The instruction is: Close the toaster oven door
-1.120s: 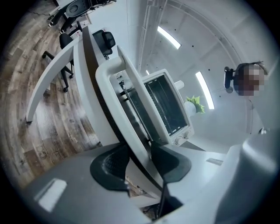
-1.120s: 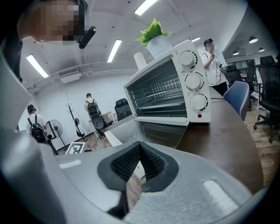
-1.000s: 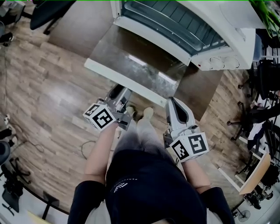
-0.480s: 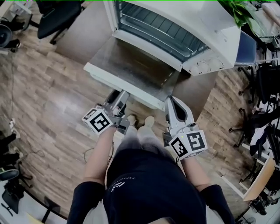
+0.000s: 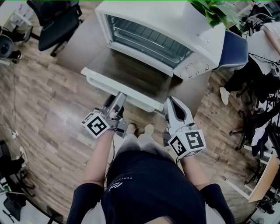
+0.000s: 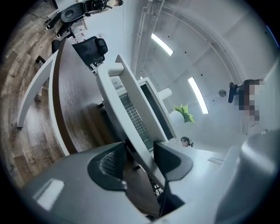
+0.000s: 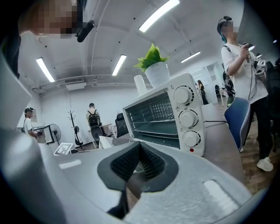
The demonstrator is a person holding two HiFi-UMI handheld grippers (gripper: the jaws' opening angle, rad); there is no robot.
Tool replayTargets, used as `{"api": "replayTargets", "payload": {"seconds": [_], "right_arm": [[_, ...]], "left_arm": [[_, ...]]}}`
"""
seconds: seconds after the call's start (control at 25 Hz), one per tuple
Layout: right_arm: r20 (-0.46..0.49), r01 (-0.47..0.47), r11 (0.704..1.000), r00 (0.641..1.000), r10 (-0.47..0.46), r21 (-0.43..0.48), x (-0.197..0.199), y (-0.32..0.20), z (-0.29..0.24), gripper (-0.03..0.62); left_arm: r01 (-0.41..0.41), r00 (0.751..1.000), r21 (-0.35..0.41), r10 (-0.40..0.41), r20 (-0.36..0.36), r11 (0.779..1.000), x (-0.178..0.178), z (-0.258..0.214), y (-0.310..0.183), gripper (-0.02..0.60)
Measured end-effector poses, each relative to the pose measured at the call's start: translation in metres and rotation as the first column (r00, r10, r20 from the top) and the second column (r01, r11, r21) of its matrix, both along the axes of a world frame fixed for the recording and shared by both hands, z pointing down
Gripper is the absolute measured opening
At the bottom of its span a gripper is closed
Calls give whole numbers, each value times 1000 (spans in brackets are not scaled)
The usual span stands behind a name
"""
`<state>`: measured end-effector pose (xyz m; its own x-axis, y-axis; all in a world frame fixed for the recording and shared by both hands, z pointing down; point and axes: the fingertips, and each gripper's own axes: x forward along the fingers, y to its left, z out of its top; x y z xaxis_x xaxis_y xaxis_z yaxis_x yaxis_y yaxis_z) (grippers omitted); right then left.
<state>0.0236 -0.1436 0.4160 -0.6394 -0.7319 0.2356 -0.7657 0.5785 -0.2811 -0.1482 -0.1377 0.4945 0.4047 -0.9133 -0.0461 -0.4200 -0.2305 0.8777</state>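
Observation:
The white toaster oven (image 5: 162,35) stands on a brown table with its door (image 5: 127,76) hanging open toward me, tilted up a little from flat. My left gripper (image 5: 117,101) sits at the door's front edge (image 5: 114,89). In the left gripper view the door (image 6: 127,105) runs between the jaws of the left gripper (image 6: 140,153); the jaws are opening and there is a gap beside the left pad. My right gripper (image 5: 171,101) hovers off the door's right corner, its pads together and nothing held. From the right gripper (image 7: 139,153) I see the oven (image 7: 175,113) and its knobs.
The table (image 5: 83,35) extends left and behind the oven. A potted plant (image 5: 214,11) stands behind the oven. A black office chair (image 5: 52,17) is at the far left, a blue chair (image 5: 232,48) at the right. A person (image 7: 245,65) stands to the right.
The door's outer edge has come up and looks shorter from above. My left gripper has stayed at that edge and followed it. The right gripper has barely moved.

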Motion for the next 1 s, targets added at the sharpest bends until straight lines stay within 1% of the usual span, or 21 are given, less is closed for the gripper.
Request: {"api": "replayTargets", "payload": {"seconds": [0.28, 0.52, 0.72, 0.8, 1.0], "right_arm": [[17, -22, 999, 1000, 22, 34, 9, -3, -15, 3], [21, -36, 998, 999, 35, 50, 17, -7, -19, 3], [18, -41, 997, 999, 40, 61, 26, -8, -21, 3], [21, -41, 997, 999, 40, 69, 30, -8, -23, 3], [34, -17, 997, 999, 15, 77, 37, -13, -31, 3]], "left_arm": [[12, 1000, 44, -11, -20, 999, 0, -20, -4, 192], [41, 998, 57, -39, -40, 998, -1, -31, -13, 192], [71, 995, 66, -66, -72, 995, -2, -40, -17, 192], [81, 994, 71, -75, -77, 994, -3, -44, -17, 192], [113, 987, 79, -104, -119, 990, -2, -59, -25, 190]]}}
